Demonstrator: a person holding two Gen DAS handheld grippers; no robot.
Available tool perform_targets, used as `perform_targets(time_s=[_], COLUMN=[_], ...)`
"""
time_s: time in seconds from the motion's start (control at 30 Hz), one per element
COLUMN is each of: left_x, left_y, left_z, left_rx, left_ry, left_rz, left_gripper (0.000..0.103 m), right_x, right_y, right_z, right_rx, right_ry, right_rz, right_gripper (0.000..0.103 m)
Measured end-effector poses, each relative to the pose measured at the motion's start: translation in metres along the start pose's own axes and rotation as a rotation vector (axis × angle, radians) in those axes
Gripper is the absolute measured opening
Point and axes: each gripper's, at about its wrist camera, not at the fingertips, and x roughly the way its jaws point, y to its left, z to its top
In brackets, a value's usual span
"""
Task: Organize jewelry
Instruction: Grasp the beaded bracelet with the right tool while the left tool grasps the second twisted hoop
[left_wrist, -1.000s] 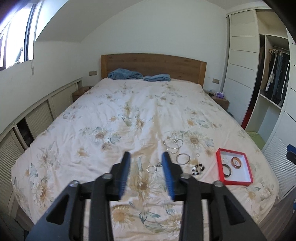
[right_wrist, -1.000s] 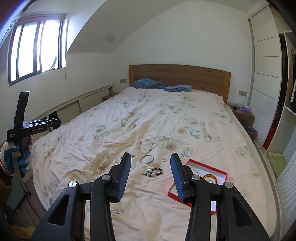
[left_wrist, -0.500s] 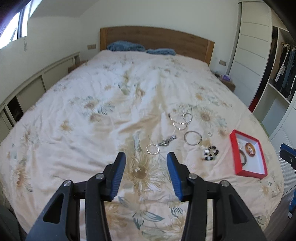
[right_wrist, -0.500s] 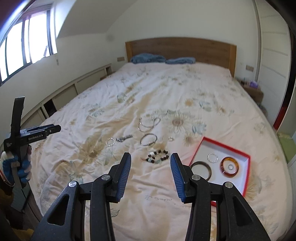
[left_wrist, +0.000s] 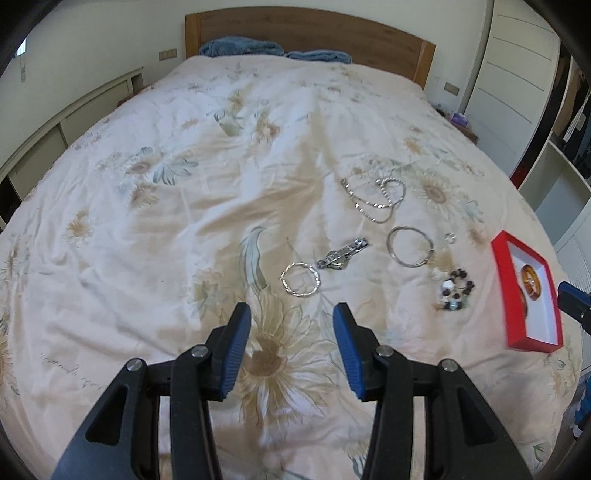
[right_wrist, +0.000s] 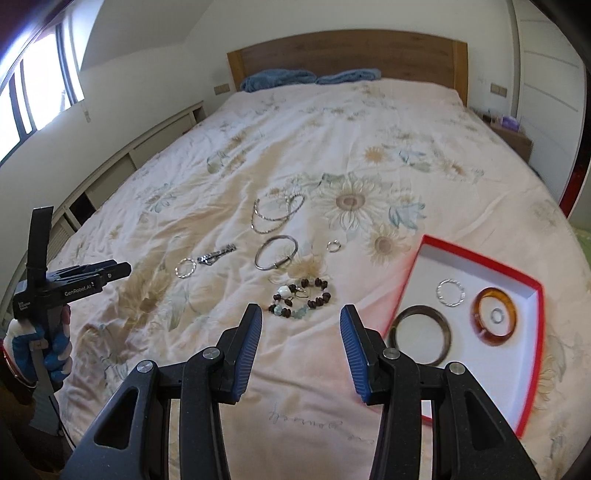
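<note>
A bed (left_wrist: 155, 206) with a cream floral duvet carries loose jewelry near its foot, beside an open red box (right_wrist: 532, 288) with a white lining. Already in the box are a dark bangle (right_wrist: 421, 334), an amber bangle (right_wrist: 494, 322) with a small ring (right_wrist: 497, 316) inside its circle, and a twisted silver ring (right_wrist: 451, 292). On the duvet, well apart from one another, lie a silver chain necklace (left_wrist: 375, 197), a plain silver bangle (left_wrist: 410, 246), a small silver hoop (right_wrist: 333, 246), a metal watch (left_wrist: 341, 254), a twisted silver hoop (left_wrist: 300, 278) and a beaded bracelet (right_wrist: 301, 297). The left gripper (left_wrist: 291, 332) hangs over the duvet just short of the twisted hoop, its blue pads apart with nothing between them. The right gripper (right_wrist: 300, 334) hangs just short of the beaded bracelet, also apart and empty. Everything here looks light. The bangles and hoops are likely stiff and slick, best pinched across the rim. The chain and beads will probably sag and slip, so gathering a bunched part seems wiser. The soft duvet may give under pressing pads.
</note>
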Motion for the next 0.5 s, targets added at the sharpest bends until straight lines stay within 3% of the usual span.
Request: perform_targets(time_s=[0.5], left_x=[0.080], left_y=[0.011], left_z=[0.016], left_rx=[0.002], left_ry=[0.074], left_rz=[0.010], left_gripper=[0.043], right_x=[0.075], right_y=[-0.010], right_z=[0.027], right_rx=[0.016], right_ry=[0.061], right_rz=[0.004], right_gripper=[0.044])
